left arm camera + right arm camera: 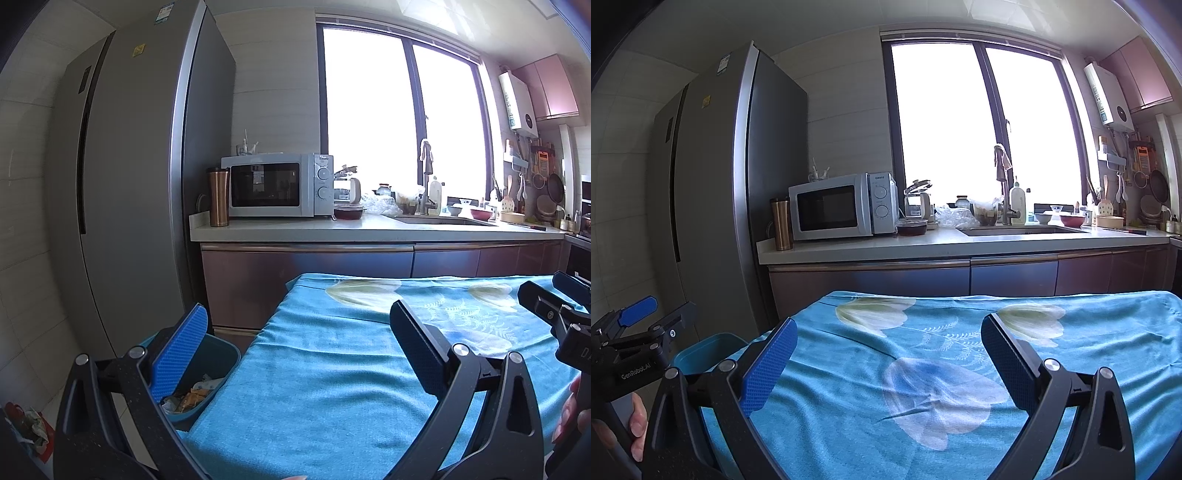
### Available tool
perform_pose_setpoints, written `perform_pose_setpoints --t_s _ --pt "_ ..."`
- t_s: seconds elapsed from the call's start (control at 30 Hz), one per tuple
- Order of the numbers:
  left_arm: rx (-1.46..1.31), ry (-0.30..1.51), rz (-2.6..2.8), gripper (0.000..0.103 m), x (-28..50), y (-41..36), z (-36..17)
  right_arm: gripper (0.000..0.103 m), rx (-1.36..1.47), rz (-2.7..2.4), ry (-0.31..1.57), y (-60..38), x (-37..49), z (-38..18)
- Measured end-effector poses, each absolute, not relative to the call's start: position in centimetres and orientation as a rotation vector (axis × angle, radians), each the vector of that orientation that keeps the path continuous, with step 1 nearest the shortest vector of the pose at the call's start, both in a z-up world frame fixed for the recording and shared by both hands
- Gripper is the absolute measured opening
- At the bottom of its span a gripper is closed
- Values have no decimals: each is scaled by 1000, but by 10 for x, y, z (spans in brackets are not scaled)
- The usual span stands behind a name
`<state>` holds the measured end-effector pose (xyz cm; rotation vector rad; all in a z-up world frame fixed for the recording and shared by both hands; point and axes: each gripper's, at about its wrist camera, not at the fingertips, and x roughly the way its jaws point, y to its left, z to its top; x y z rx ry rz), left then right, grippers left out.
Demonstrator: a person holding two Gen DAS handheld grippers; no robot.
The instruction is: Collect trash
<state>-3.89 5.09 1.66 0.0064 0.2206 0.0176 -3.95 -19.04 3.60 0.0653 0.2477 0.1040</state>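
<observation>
The bench (1071, 369), draped in a blue flowered cloth (314, 387), fills the space ahead of both hand-held grippers. Its far edge ends short of the kitchen cabinets (1012, 277), with a gap between. Its left edge drops off just beside a blue bin (218, 354), which stands on the floor below and left of the left hand-held gripper (299, 347). The cloth surface in front of both tools carries nothing.

The left hand-held gripper is released: its two fingers stand wide apart with nothing between them. Its left finger (181, 350) hangs over the bin opening; the other finger lies over the cloth. The right hand-held gripper (888, 358) is likewise released and empty, both fingers spread above the flower print. Each tool appears at the border of the other's view, level with it and apart.

The trash (192, 397), a heap of crumpled wrappers, lies inside the bin, partly screened by the left finger. In the right wrist view only the bin rim is visible. A hand (637, 428) grips the left tool's handle, cut off by the frame; fingertips (569, 410) show at the right border of the left wrist view. A crumpled object on the floor at the lower left is too unclear to identify.
</observation>
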Motion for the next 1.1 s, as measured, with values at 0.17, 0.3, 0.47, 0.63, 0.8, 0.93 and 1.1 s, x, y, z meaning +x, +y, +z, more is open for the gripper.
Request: perform_pose_setpoints --t_s 0.17,0.3,0.47,0.63,0.8,0.93,1.1 --pt "8 220 15 97 -39 50 17 96 67 104 246 -191 -39 36" --pt "9 222 15 97 -38 50 17 96 66 105 245 -191 -38 37" --pt "11 223 12 97 -37 49 17 96 67 104 245 -192 -38 37" --pt "13 225 11 97 -36 49 16 96 65 104 246 -193 -38 37" --pt "14 227 9 97 -35 48 15 96 67 105 246 -194 -39 38" --pt "13 229 6 97 -34 47 14 96 70 104 246 -194 -39 38" --pt "17 231 4 97 -33 46 12 96 75 103 247 -196 -38 37"
